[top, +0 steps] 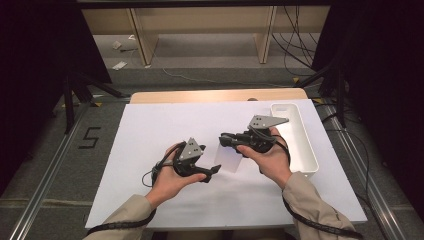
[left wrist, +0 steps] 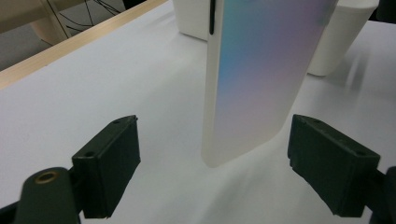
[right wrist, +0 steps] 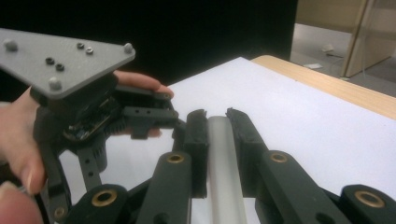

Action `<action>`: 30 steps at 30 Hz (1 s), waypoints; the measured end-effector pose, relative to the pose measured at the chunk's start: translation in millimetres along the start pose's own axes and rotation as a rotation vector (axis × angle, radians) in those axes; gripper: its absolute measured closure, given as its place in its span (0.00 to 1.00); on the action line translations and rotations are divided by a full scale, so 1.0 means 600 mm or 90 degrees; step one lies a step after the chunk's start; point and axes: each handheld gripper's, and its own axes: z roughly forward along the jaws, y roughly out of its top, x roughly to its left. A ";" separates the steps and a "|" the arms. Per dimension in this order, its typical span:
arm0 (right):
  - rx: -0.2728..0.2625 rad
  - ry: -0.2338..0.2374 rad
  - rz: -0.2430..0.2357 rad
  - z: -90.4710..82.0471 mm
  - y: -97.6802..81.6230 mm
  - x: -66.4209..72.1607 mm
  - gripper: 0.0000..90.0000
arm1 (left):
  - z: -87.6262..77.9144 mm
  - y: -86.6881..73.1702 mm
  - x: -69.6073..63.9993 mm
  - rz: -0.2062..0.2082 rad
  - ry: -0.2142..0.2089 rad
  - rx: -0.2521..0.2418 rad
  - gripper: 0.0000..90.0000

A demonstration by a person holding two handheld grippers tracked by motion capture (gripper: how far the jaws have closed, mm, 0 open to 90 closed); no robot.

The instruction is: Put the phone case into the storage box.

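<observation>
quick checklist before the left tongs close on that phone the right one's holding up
1. Right tongs shut on the phone by its thin edges: ok.
2. Left tongs open, wider than the phone: ok.
3. Phone between the left pads: not ok, its lower end hangs just ahead of them, untouched.
4. Phone off the table: ok, it hangs upright above the white sheet.
5. Tray out of the way: ok, it sits behind the phone at the right edge of the table.
6. How firm the right grip is: cannot tell.
</observation>
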 end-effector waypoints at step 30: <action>0.048 0.065 -0.059 -0.010 0.012 -0.001 0.89 | 0.012 -0.014 0.003 0.010 -0.034 0.023 0.23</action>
